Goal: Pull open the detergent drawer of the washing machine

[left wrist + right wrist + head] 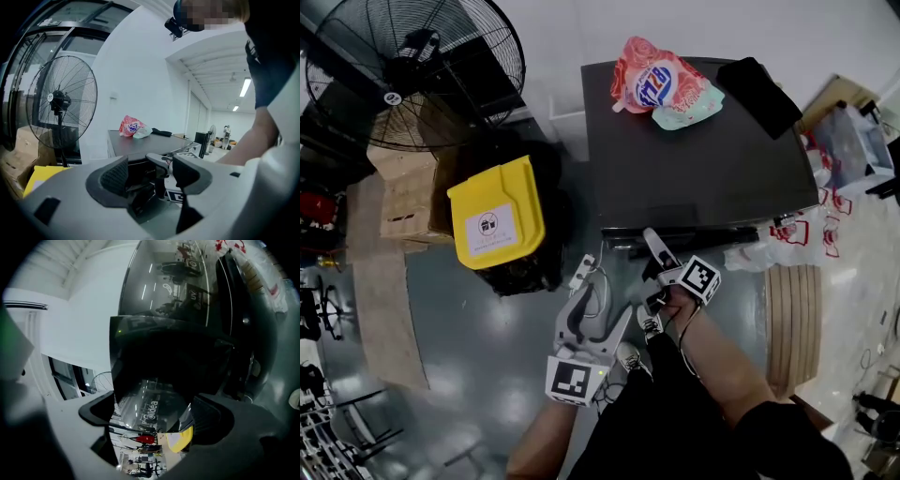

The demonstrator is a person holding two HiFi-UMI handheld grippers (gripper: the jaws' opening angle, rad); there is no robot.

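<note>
The right gripper (154,412) is held with its jaws spread wide. The glossy dark detergent drawer front (140,390) is seen between them, unpinched, at the black washing machine's (694,159) front top edge. The left gripper (150,174) is spread and empty.

The washing machine (694,159) has a matt dark top and a glossy, mirror-like front — the yellow bin lid (497,214) looks smooth plastic.

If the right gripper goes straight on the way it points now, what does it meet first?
The right gripper would meet the washing machine's dark glossy front, seemingly close ahead; nothing stands between its open jaws.
</note>
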